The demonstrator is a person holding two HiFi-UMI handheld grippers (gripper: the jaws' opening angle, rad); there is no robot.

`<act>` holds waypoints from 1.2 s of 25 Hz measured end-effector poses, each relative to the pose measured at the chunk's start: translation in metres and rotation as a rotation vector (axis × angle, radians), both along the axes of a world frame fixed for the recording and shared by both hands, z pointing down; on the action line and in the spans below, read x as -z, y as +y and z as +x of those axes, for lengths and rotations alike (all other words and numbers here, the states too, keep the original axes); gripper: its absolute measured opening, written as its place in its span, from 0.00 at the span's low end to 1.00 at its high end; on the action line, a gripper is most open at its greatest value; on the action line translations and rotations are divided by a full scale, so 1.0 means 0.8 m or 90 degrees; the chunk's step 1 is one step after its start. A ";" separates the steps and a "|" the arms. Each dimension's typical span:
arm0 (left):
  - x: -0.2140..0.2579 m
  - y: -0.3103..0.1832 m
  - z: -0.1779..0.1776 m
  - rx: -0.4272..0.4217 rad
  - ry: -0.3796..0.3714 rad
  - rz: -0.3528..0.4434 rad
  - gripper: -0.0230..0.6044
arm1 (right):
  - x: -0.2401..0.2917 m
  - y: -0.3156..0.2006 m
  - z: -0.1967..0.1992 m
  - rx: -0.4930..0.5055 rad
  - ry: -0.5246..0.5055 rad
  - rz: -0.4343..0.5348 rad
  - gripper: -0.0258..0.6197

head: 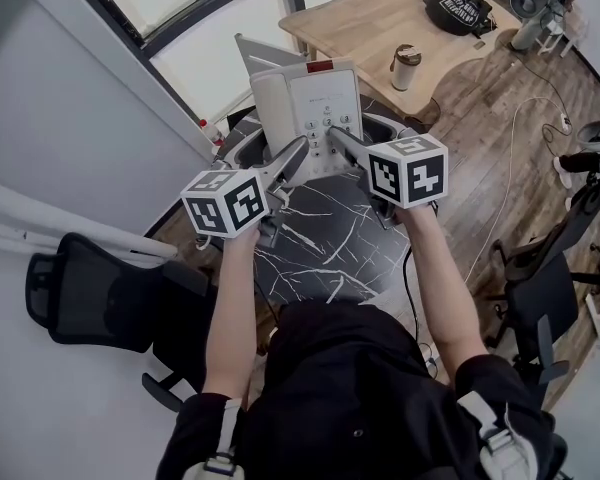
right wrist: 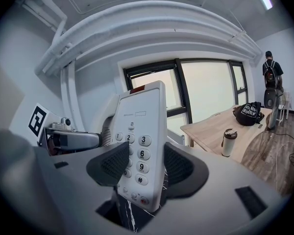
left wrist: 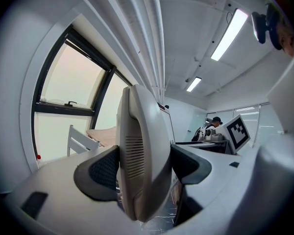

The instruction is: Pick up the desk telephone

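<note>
Saw a lidded cup (head: 405,66) upright on the wooden table (head: 360,13); a black bag (head: 458,8) nearby. Noted an office chair (head: 80,303) at left.

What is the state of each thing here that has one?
phone: raised, nearly upright, held by both tools
handset: on its cradle
left tool: shut on phone
right tool: shut on phone
cup: upright, lid on

The digits 1, 2, 3, 6 and 9 and the # sign can be read on the desk telephone (right wrist: 143,131). White print on a black bag (right wrist: 248,113) is too small to be read.
</note>
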State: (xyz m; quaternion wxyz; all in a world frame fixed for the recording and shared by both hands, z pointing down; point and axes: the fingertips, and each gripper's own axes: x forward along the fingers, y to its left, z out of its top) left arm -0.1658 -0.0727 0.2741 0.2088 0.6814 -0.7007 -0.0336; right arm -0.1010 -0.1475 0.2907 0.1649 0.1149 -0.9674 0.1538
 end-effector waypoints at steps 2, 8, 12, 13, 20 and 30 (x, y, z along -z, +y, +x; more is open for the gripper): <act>-0.001 0.000 0.000 0.001 0.001 -0.004 0.59 | -0.001 0.000 0.000 0.000 0.000 0.001 0.42; -0.003 0.000 0.000 0.001 -0.001 -0.010 0.59 | -0.003 0.000 0.000 0.001 -0.001 0.005 0.42; -0.002 -0.001 -0.001 0.003 -0.001 -0.012 0.59 | -0.004 -0.001 0.000 0.002 -0.001 0.005 0.42; -0.003 -0.001 0.000 0.002 -0.001 -0.013 0.59 | -0.004 -0.001 0.000 0.002 -0.001 0.005 0.42; -0.004 -0.001 -0.001 0.003 -0.001 -0.017 0.59 | -0.006 0.000 -0.001 0.005 0.003 0.006 0.42; -0.007 -0.001 -0.002 0.002 -0.002 -0.023 0.59 | -0.008 -0.001 -0.002 0.007 0.009 0.007 0.41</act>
